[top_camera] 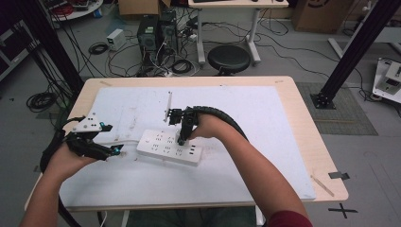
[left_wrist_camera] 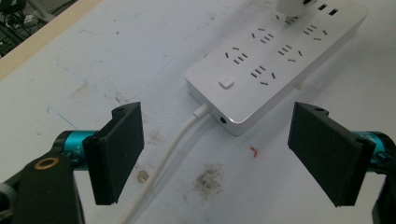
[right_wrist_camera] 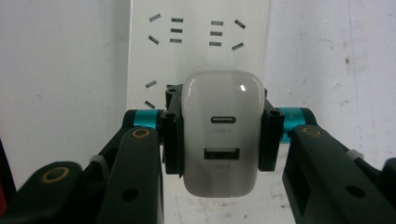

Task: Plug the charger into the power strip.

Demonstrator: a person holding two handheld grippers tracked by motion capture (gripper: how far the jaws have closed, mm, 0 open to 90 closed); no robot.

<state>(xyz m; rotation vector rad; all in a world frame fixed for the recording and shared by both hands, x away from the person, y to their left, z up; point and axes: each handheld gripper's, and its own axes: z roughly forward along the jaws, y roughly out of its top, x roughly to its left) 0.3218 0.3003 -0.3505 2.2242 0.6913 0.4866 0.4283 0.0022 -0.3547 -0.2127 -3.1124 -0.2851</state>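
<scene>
Your right gripper [right_wrist_camera: 222, 135] has its two black jaws closed tight on the sides of a white USB charger [right_wrist_camera: 221, 133], whose face (one oval port above a rectangular one) looks straight back at you in the right gripper view. You are holding that charger over the white power strip [top_camera: 169, 147], which lies on the white mat [top_camera: 246, 104] near the middle of the wooden table [top_camera: 307, 137]; in the high view your right gripper [top_camera: 181, 138] points steeply down onto the strip's right half, though whether the charger's prongs are seated in a socket cannot be told, since the charger's body hides them. Your left gripper [left_wrist_camera: 219, 154] sits with its jaws spread wide and nothing between the pads, just short of the strip's near end, where a square switch [left_wrist_camera: 226, 83] sits on top and a white cord [left_wrist_camera: 161, 163] leaves the end face and runs back between your jaws. In the high view your left gripper [top_camera: 111, 150] lies low over the mat just left of the strip, apart from it. The mat around that end shows dark smudges and a small red mark [left_wrist_camera: 253, 150].
</scene>
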